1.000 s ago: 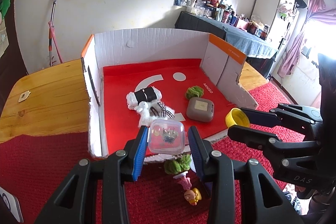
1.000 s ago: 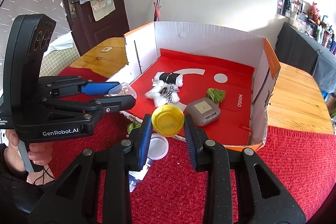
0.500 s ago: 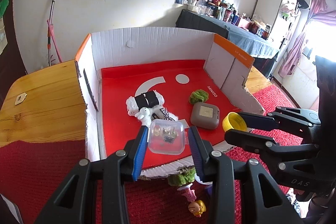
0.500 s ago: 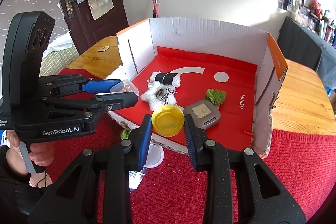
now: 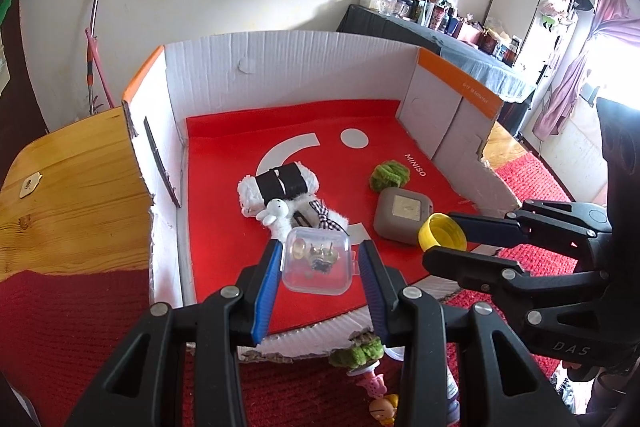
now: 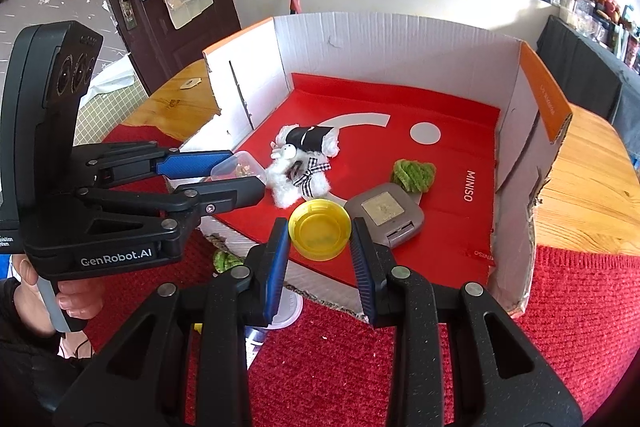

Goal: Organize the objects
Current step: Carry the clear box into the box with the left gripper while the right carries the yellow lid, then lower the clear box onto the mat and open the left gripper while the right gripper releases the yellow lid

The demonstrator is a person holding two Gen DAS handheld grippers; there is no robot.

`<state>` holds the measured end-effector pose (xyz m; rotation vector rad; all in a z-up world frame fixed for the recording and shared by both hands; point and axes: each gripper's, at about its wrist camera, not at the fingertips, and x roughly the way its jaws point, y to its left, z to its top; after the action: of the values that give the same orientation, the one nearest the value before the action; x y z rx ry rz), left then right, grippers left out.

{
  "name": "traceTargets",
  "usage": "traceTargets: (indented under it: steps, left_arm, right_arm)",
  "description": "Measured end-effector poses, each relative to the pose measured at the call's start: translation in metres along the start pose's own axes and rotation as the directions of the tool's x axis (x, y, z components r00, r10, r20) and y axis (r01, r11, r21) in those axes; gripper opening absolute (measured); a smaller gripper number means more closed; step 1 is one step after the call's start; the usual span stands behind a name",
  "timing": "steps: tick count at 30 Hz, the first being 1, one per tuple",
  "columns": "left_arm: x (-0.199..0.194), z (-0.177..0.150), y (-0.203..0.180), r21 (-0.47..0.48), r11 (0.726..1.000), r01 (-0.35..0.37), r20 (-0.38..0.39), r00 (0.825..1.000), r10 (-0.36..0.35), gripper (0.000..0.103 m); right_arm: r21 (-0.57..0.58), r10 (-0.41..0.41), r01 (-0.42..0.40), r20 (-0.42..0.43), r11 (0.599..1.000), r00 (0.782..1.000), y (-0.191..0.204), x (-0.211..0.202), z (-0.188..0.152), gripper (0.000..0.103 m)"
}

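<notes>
A round wooden table (image 5: 72,211) with pale grain carries a red knitted cloth (image 6: 440,367) over its near part. On them stands an open white cardboard box with a red floor (image 5: 280,75). A small white tag (image 5: 29,183) lies on the bare wood. A green fuzzy scrunchie (image 5: 356,350), a small pink-and-yellow figurine (image 5: 380,397) and a white round lid (image 6: 290,307) lie on the cloth before the box.

Clear case (image 5: 318,261): contents small, unidentifiable. Green scrunchie (image 5: 358,347) outside box (image 5: 280,67): partly behind left claw (image 5: 318,267) finger. Small figure (image 5: 384,407) cut by bottom edge. White lid (image 6: 286,311): mostly behind right claw (image 6: 320,239). Shelf clutter (image 5: 440,13) too small to tell. Hand (image 6: 52,303) on left claw: mostly hidden.
</notes>
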<state>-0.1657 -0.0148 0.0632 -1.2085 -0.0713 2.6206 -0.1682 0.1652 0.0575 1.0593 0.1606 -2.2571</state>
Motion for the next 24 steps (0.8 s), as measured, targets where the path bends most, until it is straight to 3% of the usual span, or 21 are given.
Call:
traceTargets:
  steps: [24]
  left_arm:
    - [0.034,0.002,0.016,-0.025,0.999,0.028,-0.111,0.993,-0.031,0.041]
  right_arm:
    - [0.036,0.064,-0.060,-0.140,0.998,0.988,-0.011,0.036,0.009,0.029]
